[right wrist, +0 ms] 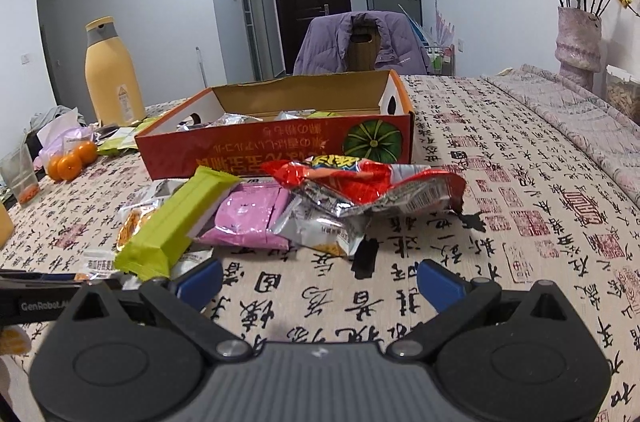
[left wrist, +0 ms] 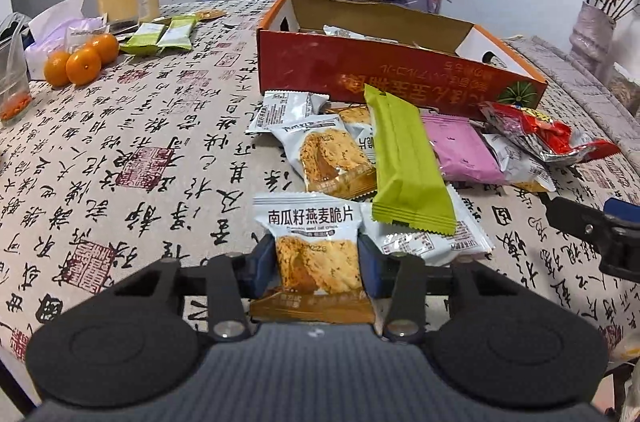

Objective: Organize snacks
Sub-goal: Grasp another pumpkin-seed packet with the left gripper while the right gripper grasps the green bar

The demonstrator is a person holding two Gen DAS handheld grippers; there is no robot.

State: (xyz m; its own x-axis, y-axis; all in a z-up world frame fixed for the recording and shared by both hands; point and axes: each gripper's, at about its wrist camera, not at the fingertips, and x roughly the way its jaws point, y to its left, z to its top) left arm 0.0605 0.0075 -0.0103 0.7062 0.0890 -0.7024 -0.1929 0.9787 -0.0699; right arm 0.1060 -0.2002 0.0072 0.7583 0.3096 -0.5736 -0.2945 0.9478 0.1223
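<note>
On the calligraphy-print table [left wrist: 132, 142], the open box [left wrist: 400, 70] lay beyond the snack pile — straight ahead. The left gripper [left wrist: 318, 262] pinched an oat-crisp packet [left wrist: 316, 246], long axis pointing boxward; the right gripper [right wrist: 320, 282] gaped wide, empty.

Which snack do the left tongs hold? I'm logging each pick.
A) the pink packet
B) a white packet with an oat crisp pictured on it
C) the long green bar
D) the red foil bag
B: the left tongs press their blue pads on both sides of the white oat crisp packet.
</note>
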